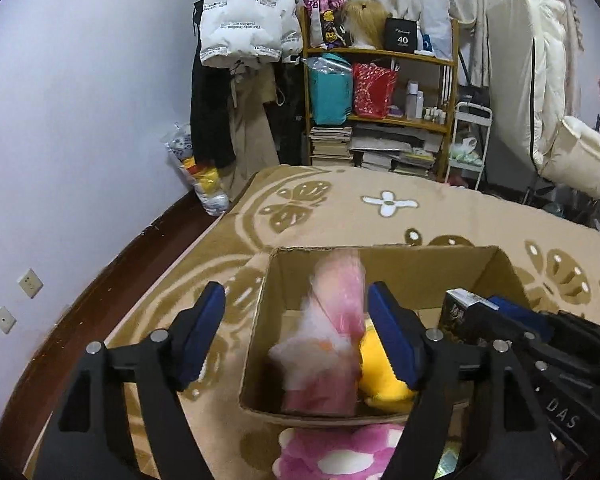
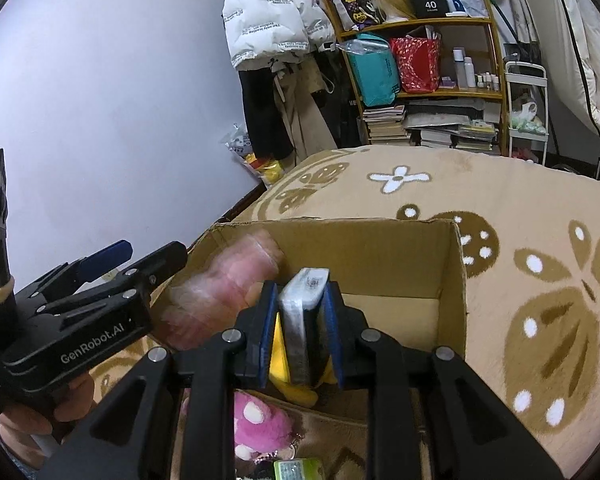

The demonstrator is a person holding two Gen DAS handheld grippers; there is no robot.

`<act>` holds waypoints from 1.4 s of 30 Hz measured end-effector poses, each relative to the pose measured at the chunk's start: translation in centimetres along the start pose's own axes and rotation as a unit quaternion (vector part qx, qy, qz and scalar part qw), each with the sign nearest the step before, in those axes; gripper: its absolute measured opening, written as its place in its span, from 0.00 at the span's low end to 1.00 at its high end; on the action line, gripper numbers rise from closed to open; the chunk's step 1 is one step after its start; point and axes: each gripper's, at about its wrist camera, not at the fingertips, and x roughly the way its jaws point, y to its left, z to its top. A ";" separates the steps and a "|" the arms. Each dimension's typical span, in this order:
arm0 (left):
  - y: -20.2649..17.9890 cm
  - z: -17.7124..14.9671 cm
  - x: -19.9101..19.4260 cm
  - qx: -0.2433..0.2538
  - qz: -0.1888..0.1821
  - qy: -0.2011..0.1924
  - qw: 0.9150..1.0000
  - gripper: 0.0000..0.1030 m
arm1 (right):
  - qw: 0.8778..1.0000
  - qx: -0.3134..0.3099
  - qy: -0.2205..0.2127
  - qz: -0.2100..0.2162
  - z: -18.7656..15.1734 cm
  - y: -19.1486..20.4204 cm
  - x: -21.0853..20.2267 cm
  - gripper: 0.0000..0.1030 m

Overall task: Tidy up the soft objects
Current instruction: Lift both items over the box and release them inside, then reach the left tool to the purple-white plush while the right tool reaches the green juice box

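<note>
An open cardboard box (image 1: 440, 264) (image 2: 364, 248) sits on the patterned bed cover. My left gripper (image 1: 296, 336) is open above the box's left side; a blurred pink bagged soft toy (image 1: 328, 332) (image 2: 220, 292) is between its fingers, inside the box, not gripped. A yellow plush (image 1: 380, 376) (image 2: 280, 360) lies in the box. My right gripper (image 2: 302, 332) is shut on a flat dark packet (image 2: 304, 320) with a white top, held over the box; it also shows in the left wrist view (image 1: 460, 312). A pink plush with white spots (image 1: 332, 456) (image 2: 256, 424) lies before the box.
A green packet (image 2: 296, 470) lies at the near edge by the pink plush. A wooden shelf (image 1: 380, 96) with bags and books, hanging coats (image 1: 240, 40) and a white cart (image 1: 468, 144) stand beyond the bed. The wall (image 1: 80, 120) is on the left.
</note>
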 end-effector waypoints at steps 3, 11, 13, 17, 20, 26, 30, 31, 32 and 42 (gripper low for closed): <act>0.5 0.0 -0.3 -0.010 0.004 0.006 1.000 0.82 | 1.000 0.002 0.002 -0.002 -0.1 -0.1 0.0 0.25; 2.3 0.1 -2.4 -0.025 0.018 -0.005 1.000 0.91 | 1.000 0.019 -0.006 -0.013 -0.4 -0.5 -1.2 0.53; 3.0 0.1 -3.5 -0.030 0.022 -0.011 0.999 0.96 | 1.000 0.019 -0.012 -0.014 -0.3 -0.5 -1.9 0.68; 4.1 -0.1 -5.4 -0.042 0.023 -0.013 0.999 0.98 | 0.999 0.020 -0.023 -0.027 0.0 -0.1 -3.3 0.90; 4.4 -0.4 -6.8 -0.038 0.028 -0.010 0.999 0.99 | 0.999 0.015 -0.024 -0.032 -0.1 0.4 -4.3 1.00; 3.7 -1.1 -9.7 -0.011 0.049 0.000 0.999 0.99 | 0.999 0.012 -0.015 -0.029 -0.8 1.1 -6.0 1.00; 3.2 -1.9 -11.5 -0.007 0.047 0.007 0.999 0.99 | 1.000 0.009 -0.007 -0.026 -1.4 1.4 -6.9 1.00; 3.2 -2.1 -11.8 -0.007 0.045 0.011 0.999 0.99 | 1.000 0.007 -0.005 -0.028 -1.6 1.5 -7.1 1.00; 3.1 -2.5 -12.1 -0.005 0.045 0.015 0.999 0.99 | 1.000 0.006 -0.001 -0.028 -1.7 1.6 -7.3 1.00; 3.3 -6.1 -12.1 -0.011 0.042 0.069 0.997 0.99 | 0.999 0.020 0.044 -0.021 -4.1 1.7 -7.8 1.00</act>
